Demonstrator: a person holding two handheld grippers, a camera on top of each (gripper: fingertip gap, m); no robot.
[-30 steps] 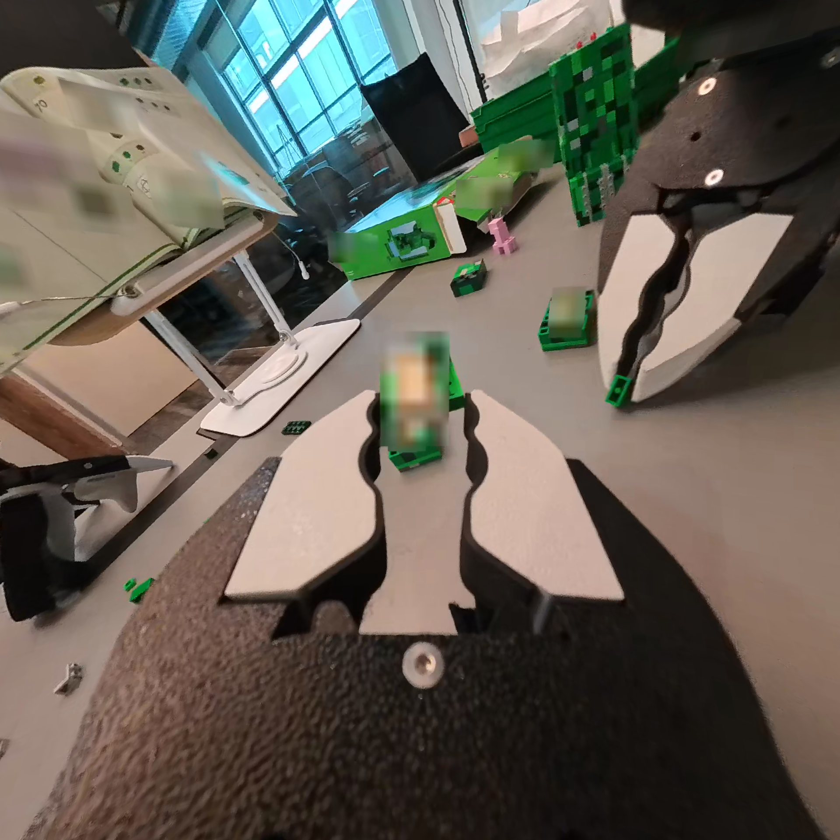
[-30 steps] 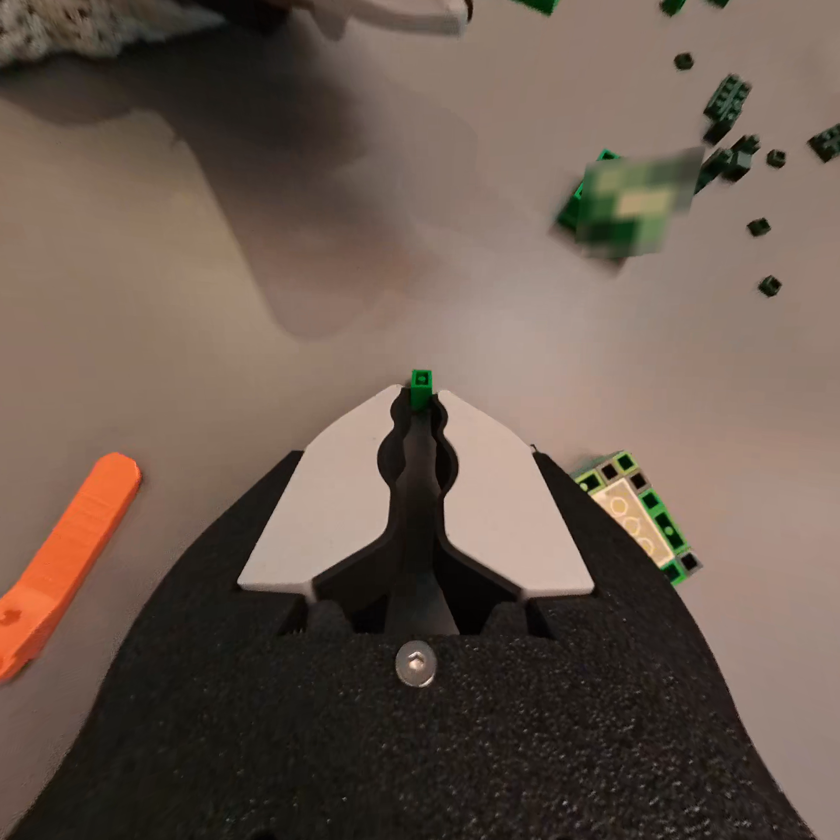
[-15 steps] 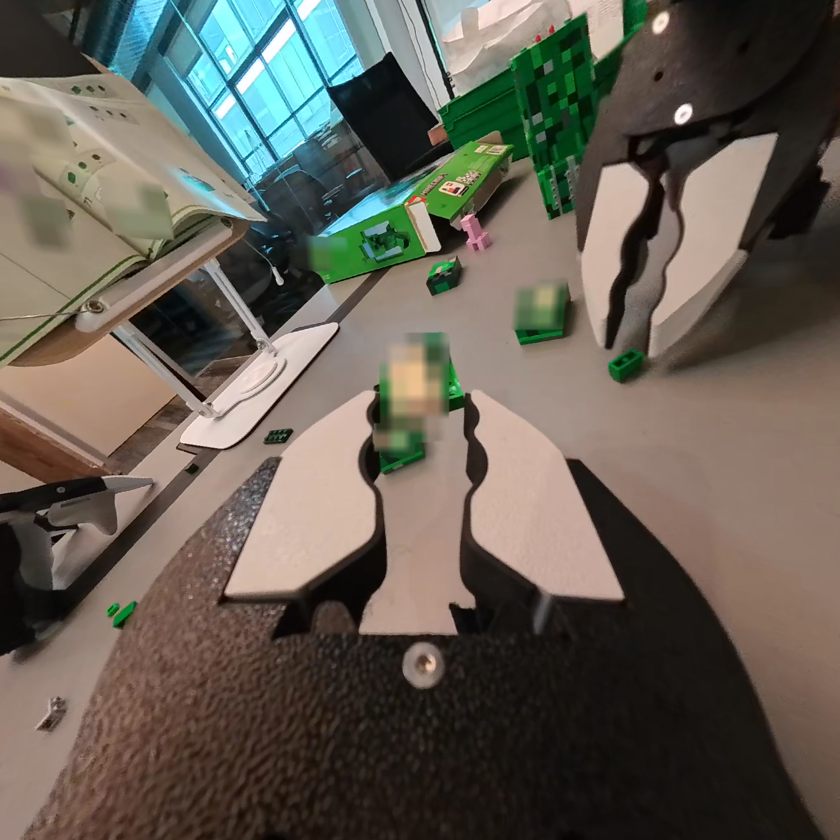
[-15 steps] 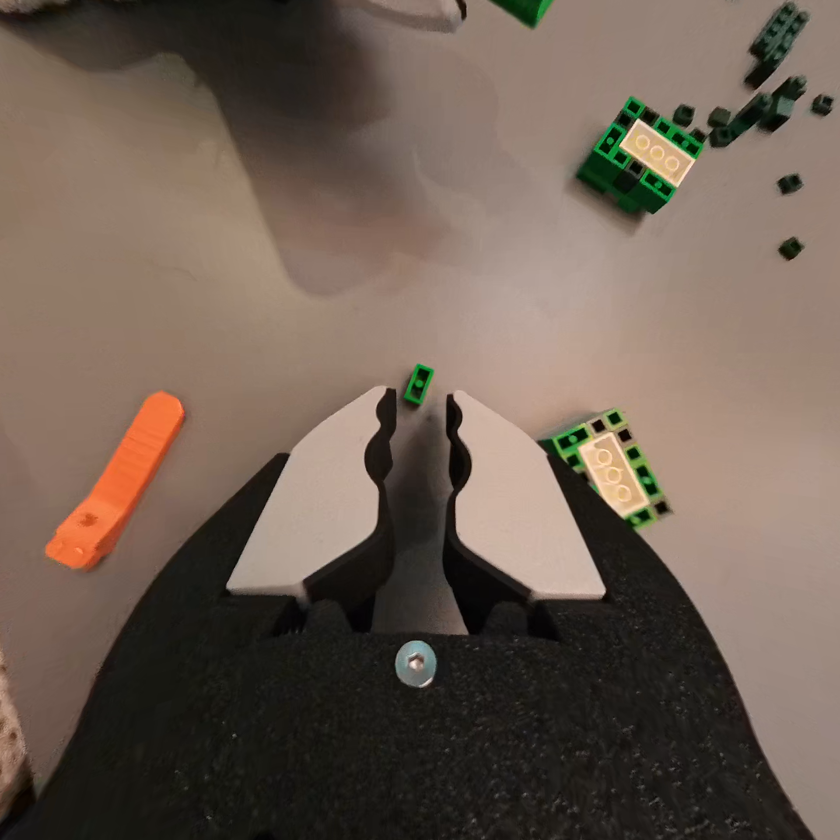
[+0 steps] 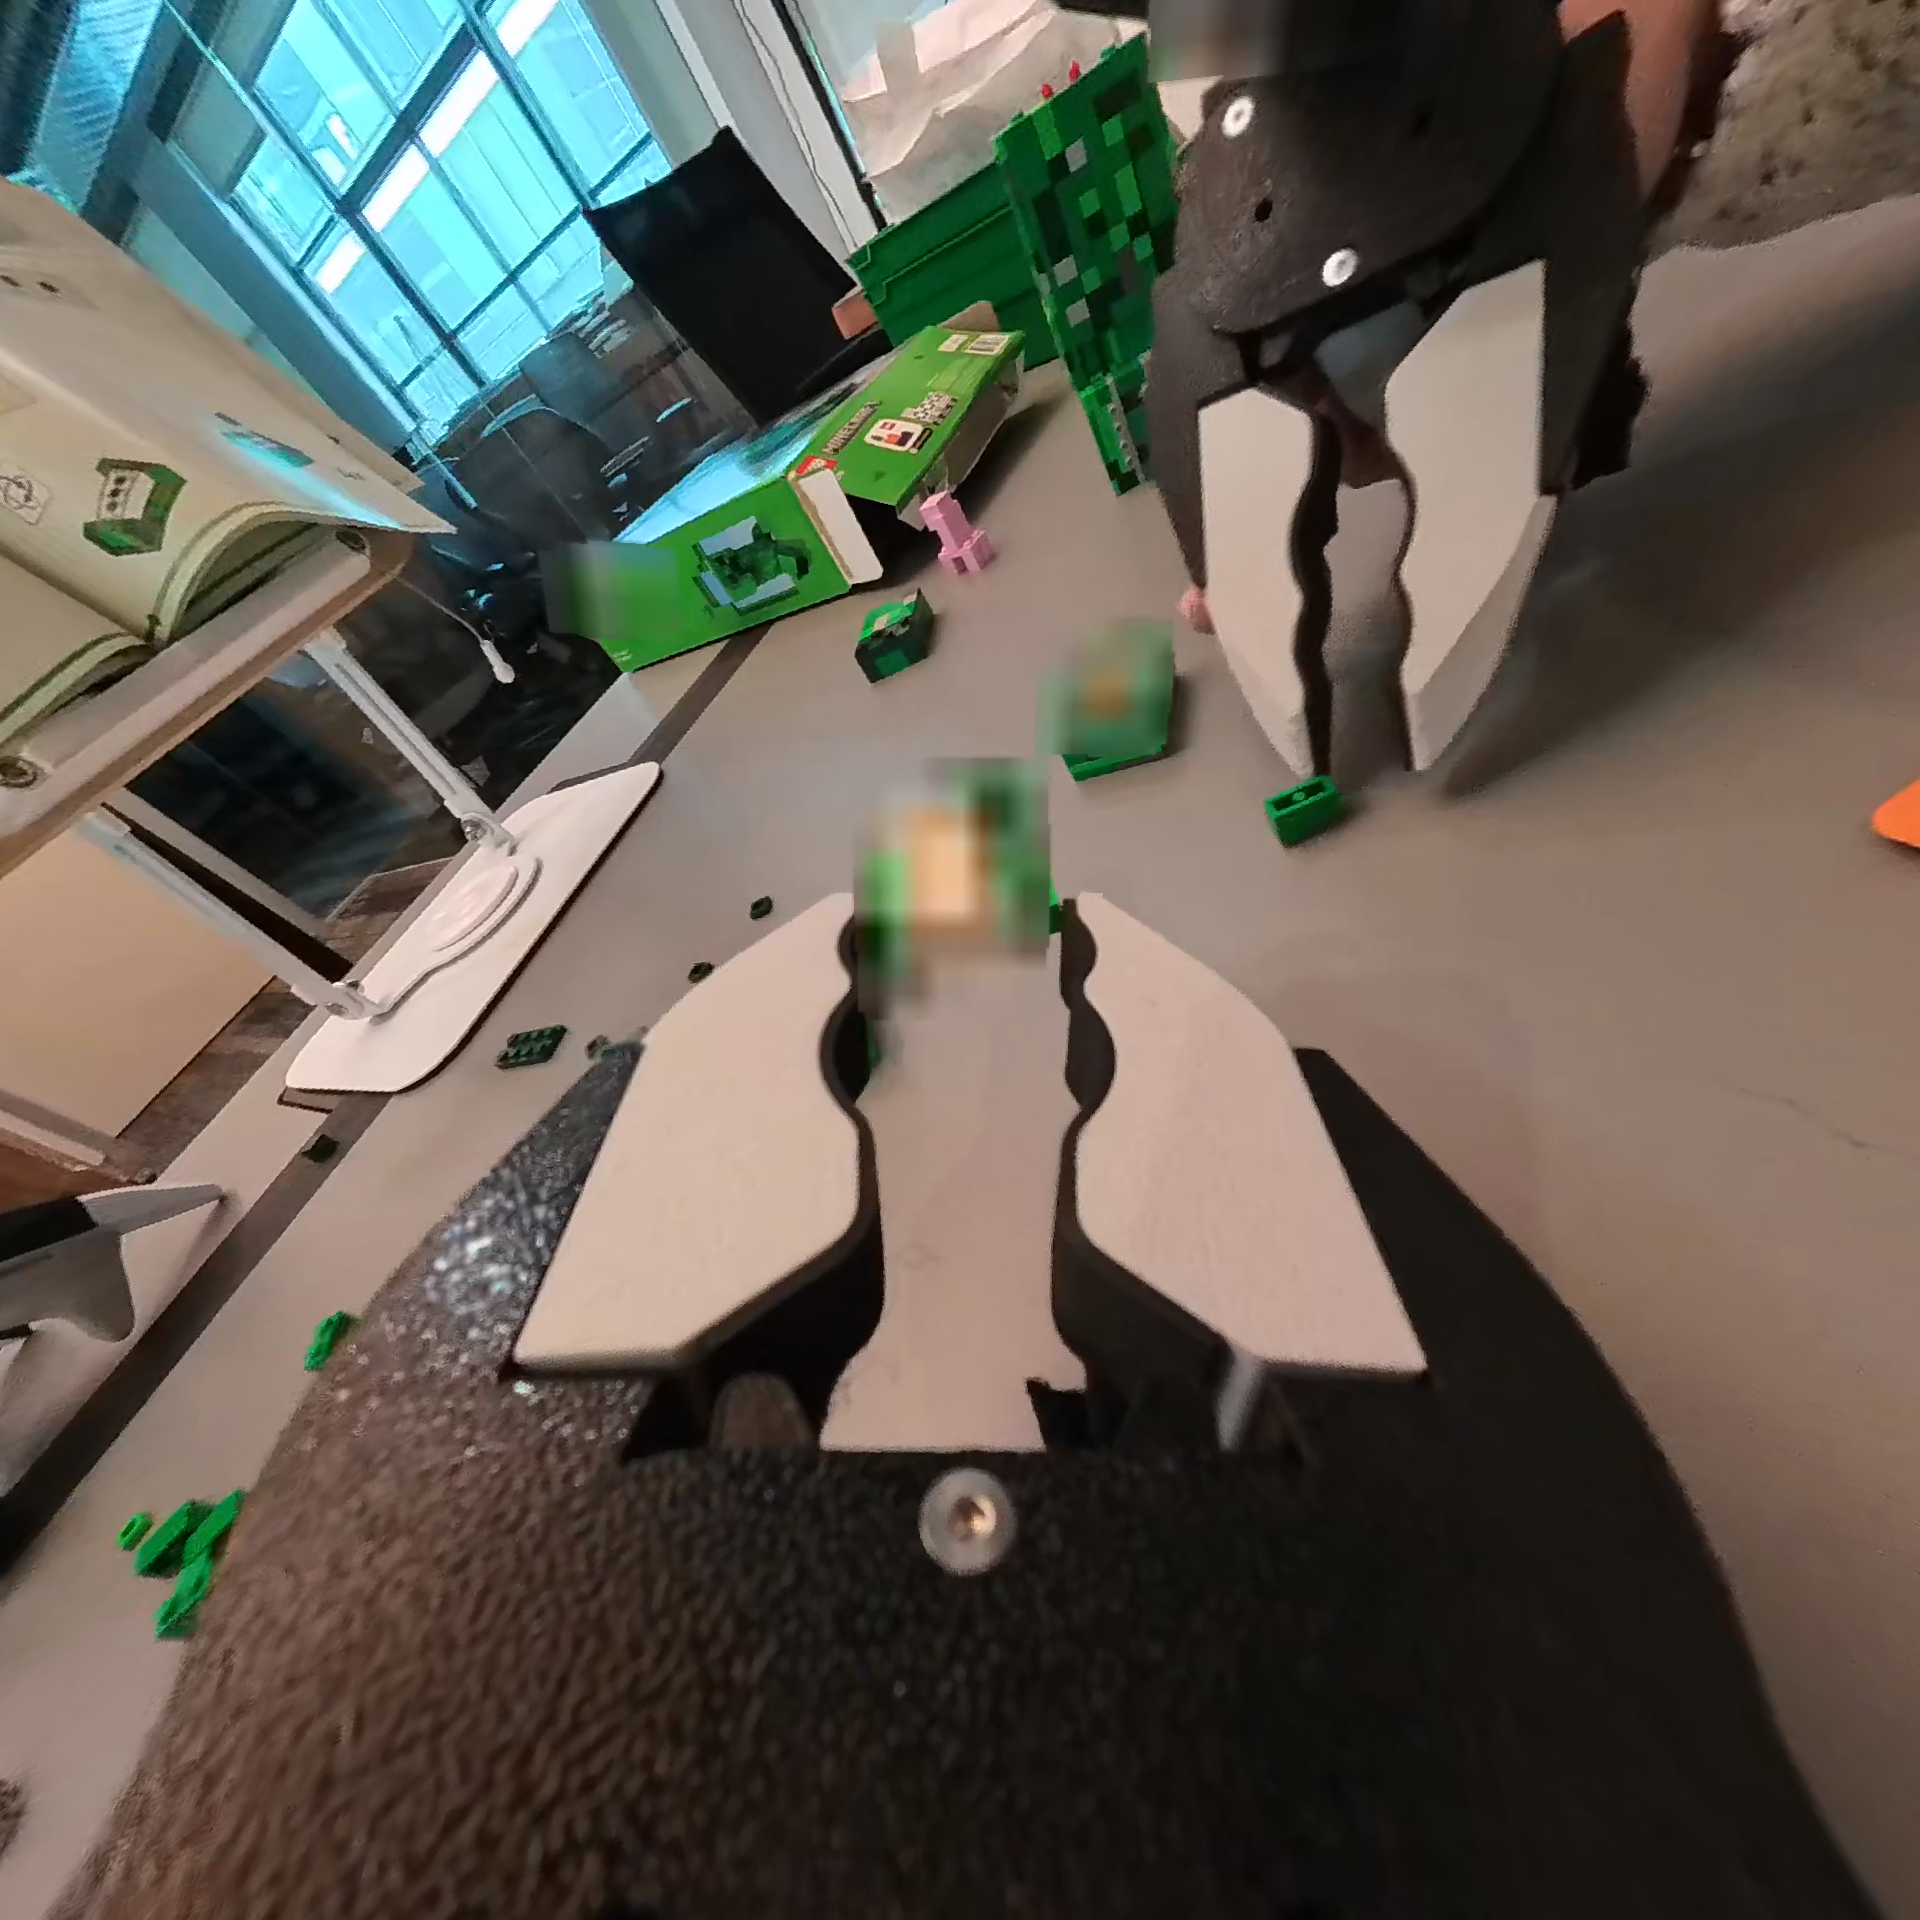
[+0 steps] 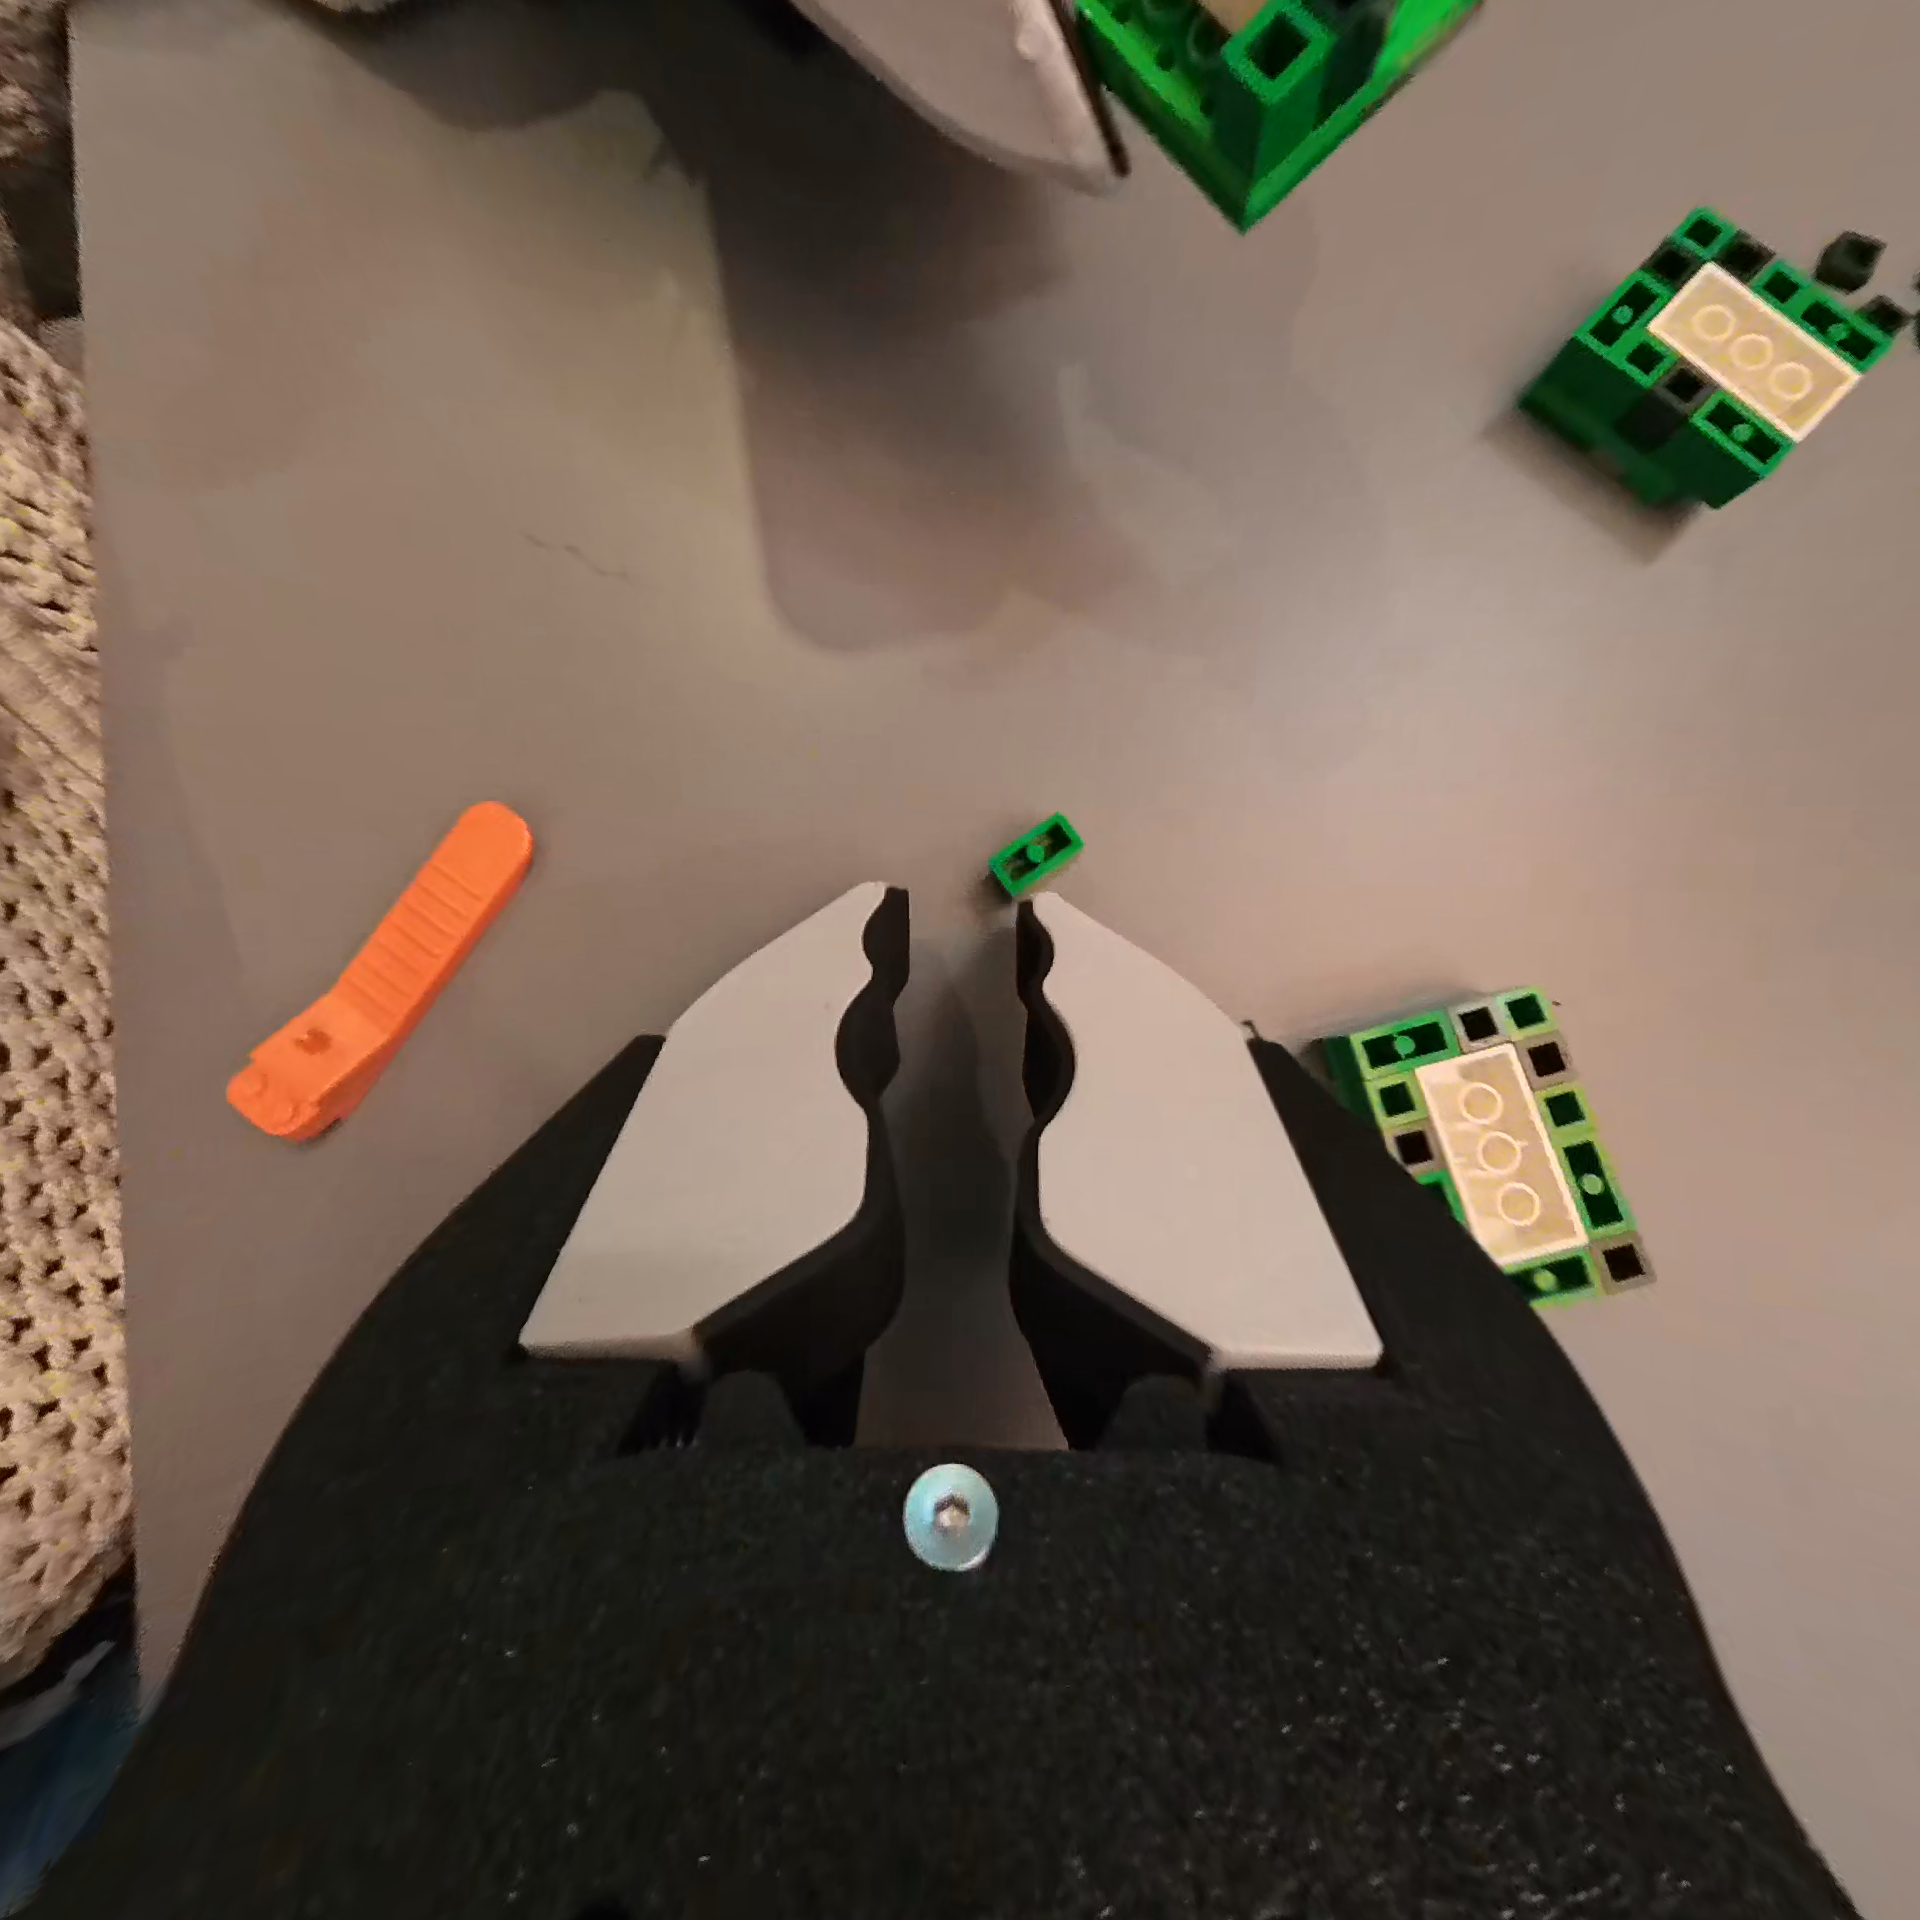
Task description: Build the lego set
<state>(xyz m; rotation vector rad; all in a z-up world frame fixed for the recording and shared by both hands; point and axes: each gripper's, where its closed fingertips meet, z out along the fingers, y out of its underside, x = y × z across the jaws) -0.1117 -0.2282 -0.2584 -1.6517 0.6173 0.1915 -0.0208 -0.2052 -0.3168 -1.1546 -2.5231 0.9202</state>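
Your right gripper (image 6: pixel 961 904) has pale grey fingers (image 6: pixel 727 1132) on a black textured body, and so does your left gripper (image 5: pixel 961 925). The small brick (image 6: pixel 1036 854) is bright green; the brick separator (image 6: pixel 384 971) is orange. Two block assemblies (image 6: pixel 1486 1148) mix light and dark green around cream tops. The table (image 6: pixel 520 520) is plain grey. The tall figure (image 5: pixel 1091 260) is checkered green, grey and black
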